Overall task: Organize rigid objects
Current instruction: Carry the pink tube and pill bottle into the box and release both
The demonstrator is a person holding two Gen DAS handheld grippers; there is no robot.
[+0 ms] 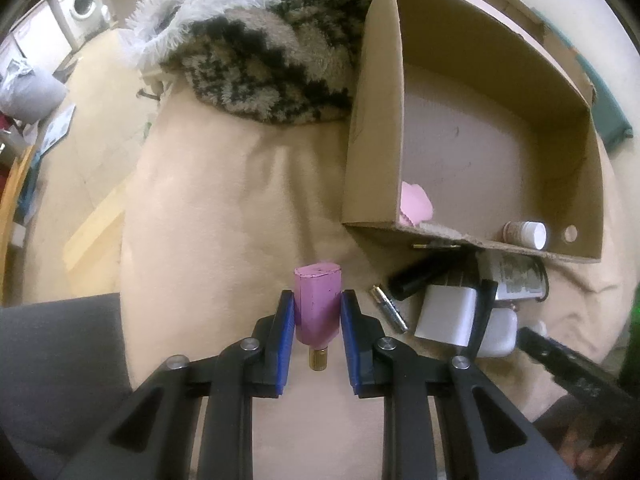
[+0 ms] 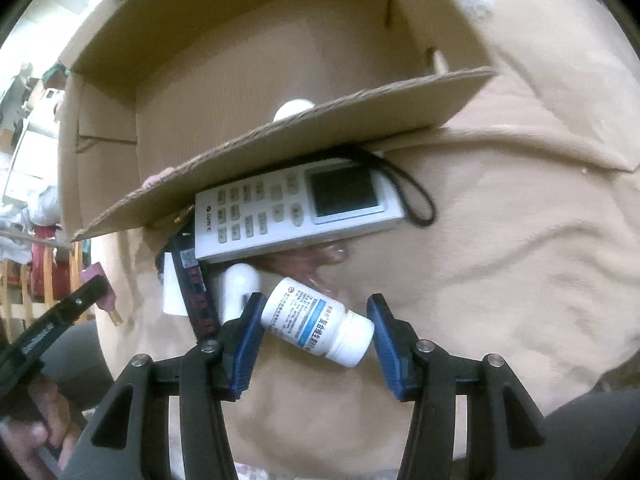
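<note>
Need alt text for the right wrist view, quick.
The open right gripper straddles a white pill bottle lying on tan cloth. Behind it, a white remote sits partly under a cardboard box flap.

White remote (image 2: 294, 208) with a Gree logo, pill bottle (image 2: 318, 322) with unreadable Chinese print

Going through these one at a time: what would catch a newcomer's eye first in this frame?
Probably the pink bottle between the left gripper fingers, its gold cap pointing toward the camera. Next, the white pill bottle lying tilted between the open right gripper fingers on the beige cloth. Behind both sits the large cardboard box, with a white remote tucked under its flap.
</note>
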